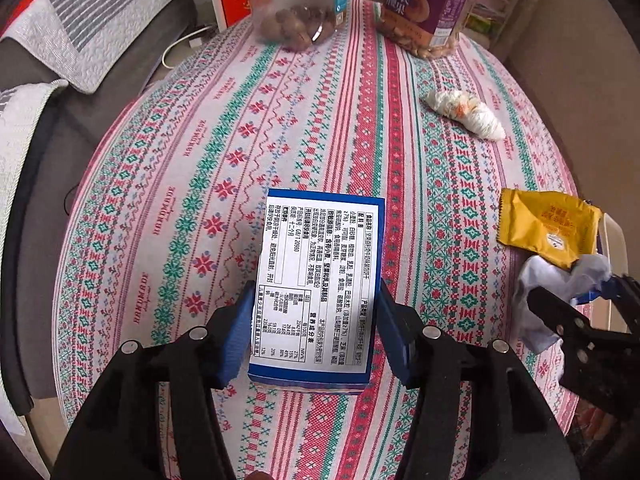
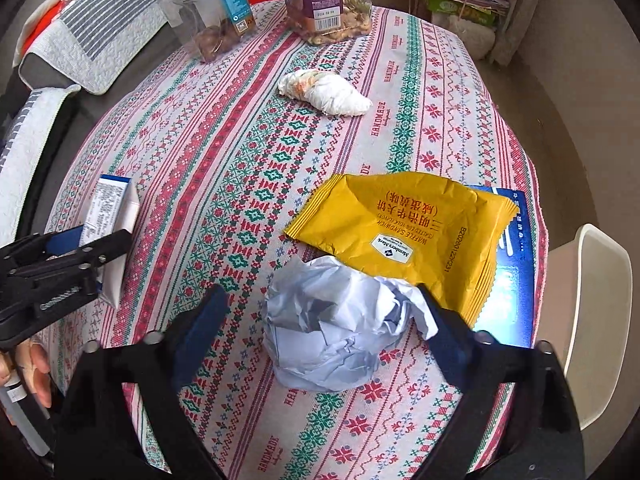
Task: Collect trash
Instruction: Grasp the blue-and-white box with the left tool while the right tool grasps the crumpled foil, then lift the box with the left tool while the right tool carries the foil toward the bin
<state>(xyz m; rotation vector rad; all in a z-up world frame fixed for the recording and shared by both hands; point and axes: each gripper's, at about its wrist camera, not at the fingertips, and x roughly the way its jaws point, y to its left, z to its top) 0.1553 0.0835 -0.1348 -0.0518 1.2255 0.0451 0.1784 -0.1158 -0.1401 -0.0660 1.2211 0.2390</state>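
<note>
The left gripper (image 1: 314, 334) has its blue pads against the long sides of a small blue-and-white printed carton (image 1: 318, 280) near the left edge of the patterned tablecloth (image 1: 192, 184); it seems clamped, though contact is hard to confirm. The right gripper (image 2: 322, 326) straddles a crumpled pale-blue paper ball (image 2: 328, 328) near the right edge, one pad touching, the other apart. Beside it lies a yellow foil snack wrapper (image 2: 404, 232); a twisted white tissue (image 2: 326, 94) sits mid-table.

A home living room is showing here: a patterned cloth (image 1: 320, 140) is covering the counter, snack jars (image 2: 320, 4) are standing on it, and a sofa with striped cushion (image 1: 92, 20) is sitting alongside.
</note>
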